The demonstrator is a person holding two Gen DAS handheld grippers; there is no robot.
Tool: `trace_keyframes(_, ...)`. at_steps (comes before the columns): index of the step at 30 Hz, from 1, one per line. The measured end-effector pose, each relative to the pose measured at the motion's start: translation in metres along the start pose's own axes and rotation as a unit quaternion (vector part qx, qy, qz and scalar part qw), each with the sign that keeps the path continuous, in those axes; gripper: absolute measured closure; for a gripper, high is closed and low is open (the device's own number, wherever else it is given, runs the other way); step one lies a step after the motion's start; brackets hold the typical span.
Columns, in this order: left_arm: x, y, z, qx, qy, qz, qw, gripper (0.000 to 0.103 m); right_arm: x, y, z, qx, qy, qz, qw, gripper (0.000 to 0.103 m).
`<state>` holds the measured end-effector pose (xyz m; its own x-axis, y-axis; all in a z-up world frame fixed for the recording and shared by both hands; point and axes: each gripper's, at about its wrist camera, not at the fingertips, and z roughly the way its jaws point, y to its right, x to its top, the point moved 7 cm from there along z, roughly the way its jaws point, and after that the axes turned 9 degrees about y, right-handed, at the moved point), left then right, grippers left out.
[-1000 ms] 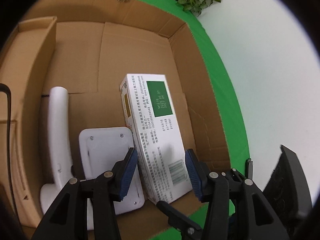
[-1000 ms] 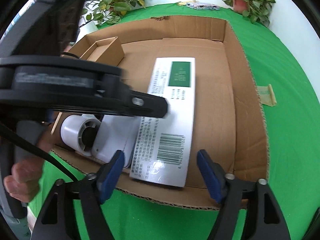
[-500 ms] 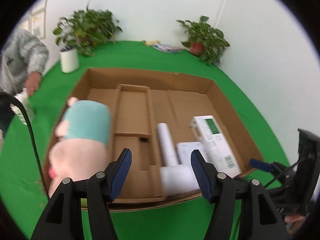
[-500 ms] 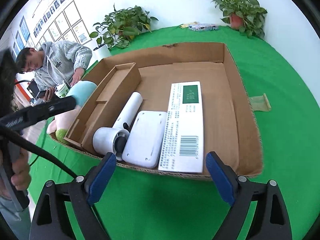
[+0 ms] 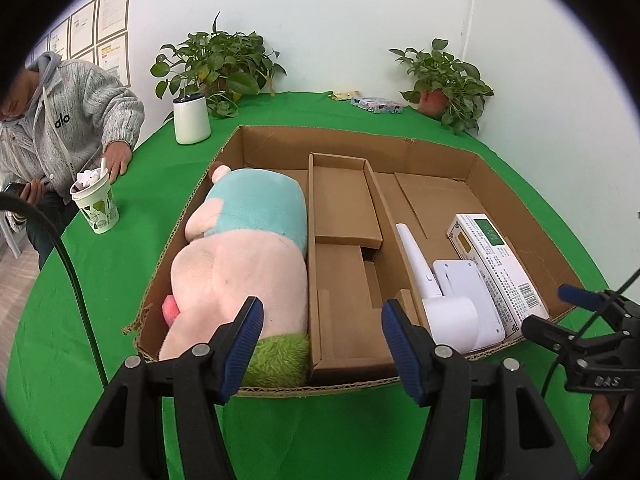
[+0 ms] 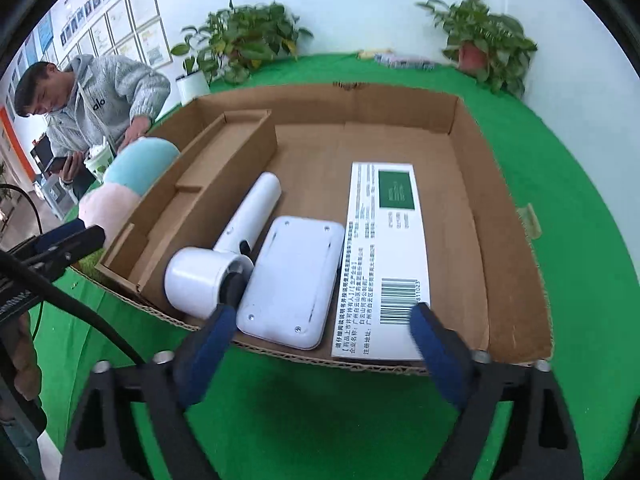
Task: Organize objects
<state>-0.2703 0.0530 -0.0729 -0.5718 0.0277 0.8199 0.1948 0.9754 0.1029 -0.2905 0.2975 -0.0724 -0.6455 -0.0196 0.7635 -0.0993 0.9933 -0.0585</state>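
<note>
A shallow cardboard box [image 5: 472,162] [image 6: 516,316] lies on the green table. Its left compartment holds a pink and teal plush toy [image 5: 240,256] [image 6: 132,168]. Its right compartment holds a white hair dryer [image 5: 436,292] [image 6: 236,240], a white flat device [image 5: 468,280] [image 6: 292,280] and a white and green medicine carton [image 5: 496,260] [image 6: 384,256], side by side. My left gripper [image 5: 322,346] is open and empty, above the box's near edge. My right gripper [image 6: 320,348] is open and empty, near the front edge, over the flat device and carton.
A cardboard divider tray [image 5: 344,248] sits in the box's middle. A person [image 5: 60,120] sits at the table's left beside a paper cup [image 5: 96,208]. A white pot with a plant [image 5: 192,120], another plant [image 5: 444,80] and small packets [image 5: 376,104] stand at the back.
Both grippers have pulled back and up from the box. The left one let go of the carton, which now lies flat in the right compartment. The whole box has come into view.
</note>
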Motion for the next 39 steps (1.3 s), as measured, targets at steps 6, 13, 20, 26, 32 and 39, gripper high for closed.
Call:
trace_keyframes(6, -0.015, 0.016, 0.007, 0.031, 0.034, 0.045, 0.9979, 0.024, -0.015, -0.012, -0.004, -0.047, 0.058, -0.016, 0.997, 0.001)
trace_keyframes(13, -0.024, 0.024, 0.009, 0.07, 0.079, 0.06, 0.9925, 0.02, -0.021, -0.015, -0.011, -0.071, 0.12, -0.009, 0.99, 0.0)
trace_keyframes(20, -0.022, 0.023, 0.009, 0.074, 0.096, 0.052, 0.9913, 0.018, -0.018, -0.01, -0.009, -0.075, 0.117, 0.002, 0.99, 0.0)
trace_keyframes(26, -0.023, 0.025, 0.013, 0.085, 0.11, 0.057, 0.9887, 0.014, -0.018, -0.011, -0.002, -0.102, 0.13, -0.001, 0.986, 0.001)
trace_keyframes(32, -0.024, 0.023, 0.013, 0.085, 0.105, 0.051, 0.9895, 0.011, -0.018, -0.01, -0.001, -0.113, 0.145, -0.001, 0.983, 0.0)
trace_keyframes(39, -0.025, 0.022, 0.014, 0.088, 0.102, 0.052, 0.9895, 0.007, -0.018, -0.011, -0.001, -0.113, 0.145, 0.0, 0.983, 0.0)
